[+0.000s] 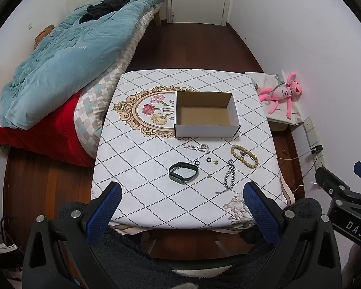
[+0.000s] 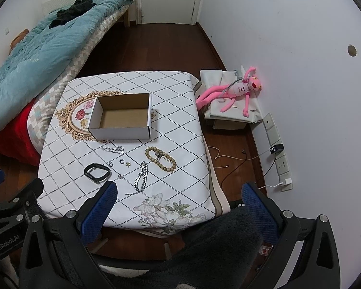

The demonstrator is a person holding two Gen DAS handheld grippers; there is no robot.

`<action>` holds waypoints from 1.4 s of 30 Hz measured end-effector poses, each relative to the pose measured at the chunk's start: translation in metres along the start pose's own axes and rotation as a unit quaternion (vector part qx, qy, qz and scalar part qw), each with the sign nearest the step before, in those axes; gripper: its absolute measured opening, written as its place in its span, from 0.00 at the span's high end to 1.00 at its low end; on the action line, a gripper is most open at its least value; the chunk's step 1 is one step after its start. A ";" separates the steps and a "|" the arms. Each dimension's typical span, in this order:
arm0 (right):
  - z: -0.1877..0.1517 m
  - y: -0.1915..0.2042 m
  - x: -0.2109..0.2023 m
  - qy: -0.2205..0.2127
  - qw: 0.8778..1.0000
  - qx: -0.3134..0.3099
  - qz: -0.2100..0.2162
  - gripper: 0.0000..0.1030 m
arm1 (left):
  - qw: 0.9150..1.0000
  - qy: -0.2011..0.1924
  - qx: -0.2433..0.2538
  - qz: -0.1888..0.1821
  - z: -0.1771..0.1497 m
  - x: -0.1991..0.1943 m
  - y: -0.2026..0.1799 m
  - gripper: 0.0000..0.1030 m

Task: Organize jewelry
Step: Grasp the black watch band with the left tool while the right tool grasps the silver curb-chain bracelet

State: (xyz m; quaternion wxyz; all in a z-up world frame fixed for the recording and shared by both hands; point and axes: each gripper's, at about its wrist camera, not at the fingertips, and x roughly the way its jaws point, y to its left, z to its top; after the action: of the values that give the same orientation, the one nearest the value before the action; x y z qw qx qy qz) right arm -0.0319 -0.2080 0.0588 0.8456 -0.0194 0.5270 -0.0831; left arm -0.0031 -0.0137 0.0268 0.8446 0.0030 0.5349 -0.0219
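Note:
An empty white cardboard box (image 1: 234, 110) (image 2: 119, 132) stands open on the small cloth-covered table (image 1: 142, 149) (image 2: 178, 125). In front of it lie a black wristband (image 1: 183, 172) (image 2: 97, 171), a wooden bead bracelet (image 1: 244, 156) (image 2: 160, 159), a silver chain (image 1: 229, 177) (image 2: 141, 178), a thin silver bracelet (image 1: 196, 147) (image 2: 113, 149), two small rings (image 1: 202, 161) (image 2: 116, 162) and tiny charms. My left gripper (image 1: 183, 192) hangs open over the table's near edge, empty. My right gripper (image 2: 179, 191) is open and empty too, at the near right corner.
A bed with a blue quilt (image 1: 60, 60) and red blanket (image 1: 36, 132) sits left of the table. A pink plush toy (image 2: 238, 89) lies on a low box by the right wall. Cables (image 2: 240, 159) and wall sockets (image 2: 281, 163) are on the floor at right.

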 end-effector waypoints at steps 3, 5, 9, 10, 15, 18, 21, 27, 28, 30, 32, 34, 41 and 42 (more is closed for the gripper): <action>0.006 -0.006 0.016 0.004 1.000 0.015 0.002 0.00 | 1.000 -0.006 -0.005 0.018 0.009 0.016 0.005 0.00; 0.008 -0.007 0.033 0.011 1.000 0.024 0.005 0.00 | 1.000 -0.009 -0.012 0.027 0.014 0.029 0.012 0.00; 0.010 -0.003 0.085 0.046 0.998 0.028 0.013 0.01 | 0.998 0.005 -0.024 0.051 0.023 0.077 0.032 0.00; 0.009 0.000 0.099 0.056 0.998 0.027 0.016 0.05 | 0.998 0.016 -0.025 0.049 0.023 0.092 0.036 0.00; -0.006 0.016 0.176 0.117 0.992 0.024 0.030 0.23 | 0.996 0.077 -0.020 0.044 0.011 0.155 0.048 0.17; -0.017 0.028 0.217 0.146 0.988 0.024 0.042 0.27 | 0.993 0.108 -0.023 0.031 0.005 0.185 0.047 0.19; -0.029 0.041 0.245 0.161 0.986 0.018 0.041 0.32 | 0.991 0.133 -0.017 0.024 0.001 0.213 0.045 0.24; -0.035 0.055 0.274 0.174 0.983 0.010 0.049 0.40 | 0.984 0.174 -0.018 0.018 -0.006 0.258 0.042 0.46; -0.036 0.058 0.278 0.177 0.983 0.007 0.051 0.44 | 0.984 0.177 -0.020 0.016 -0.007 0.261 0.043 0.48; -0.040 0.062 0.285 0.187 0.981 0.002 0.052 0.50 | 0.984 0.179 -0.019 0.014 -0.007 0.265 0.043 0.54; -0.041 0.065 0.290 0.195 0.979 -0.001 0.053 0.57 | 0.984 0.177 -0.014 0.009 -0.008 0.268 0.042 0.64; -0.042 0.070 0.287 0.182 0.982 -0.012 0.051 0.62 | 0.985 0.175 -0.009 0.007 -0.009 0.270 0.040 0.74; -0.047 0.070 0.279 0.157 0.986 -0.011 0.058 0.92 | 0.987 0.162 0.001 0.006 -0.015 0.278 0.040 0.95; -0.046 0.067 0.279 0.158 0.985 -0.003 0.064 0.92 | 0.987 0.160 0.001 0.007 -0.017 0.278 0.040 0.95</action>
State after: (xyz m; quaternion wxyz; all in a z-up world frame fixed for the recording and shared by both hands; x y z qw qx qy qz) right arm 0.0550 -0.1845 -0.2177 0.7548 0.0249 0.6548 -0.0295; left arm 0.1020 0.0178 -0.2321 0.7480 0.0108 0.6634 -0.0159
